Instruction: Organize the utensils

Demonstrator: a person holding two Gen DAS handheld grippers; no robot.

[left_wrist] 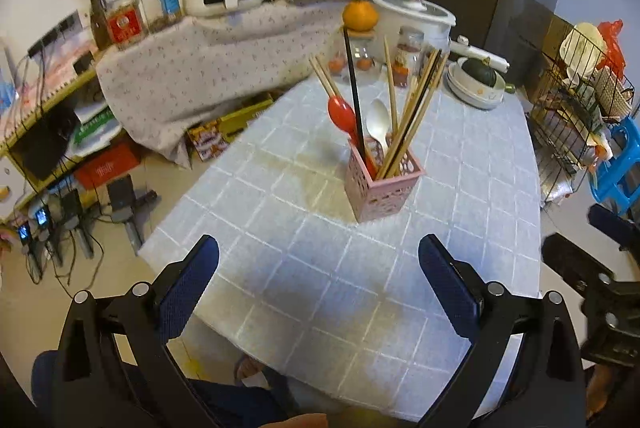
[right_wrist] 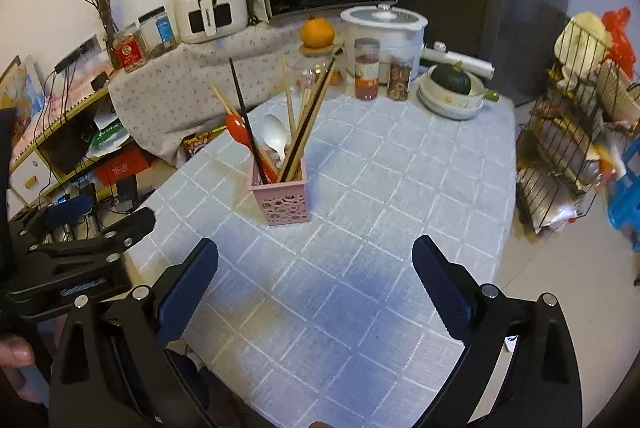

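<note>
A pink perforated utensil holder (left_wrist: 382, 190) stands upright on the blue checked tablecloth (left_wrist: 304, 260). It holds a red spoon (left_wrist: 341, 114), a white spoon (left_wrist: 378, 122), a black chopstick (left_wrist: 354, 90) and several wooden chopsticks (left_wrist: 416, 108). The holder also shows in the right wrist view (right_wrist: 285, 202). My left gripper (left_wrist: 318, 252) is open and empty, hovering over the near part of the table, short of the holder. My right gripper (right_wrist: 316, 254) is open and empty too, to the right of the left one and also short of the holder.
At the table's far end stand a white rice cooker (right_wrist: 386, 28), spice jars (right_wrist: 366, 68), a glass jar topped with an orange (right_wrist: 317, 32) and stacked bowls with a green squash (right_wrist: 452, 88). A wire rack (right_wrist: 568, 156) stands right of the table. A cloth-covered counter (right_wrist: 192, 84) lies left.
</note>
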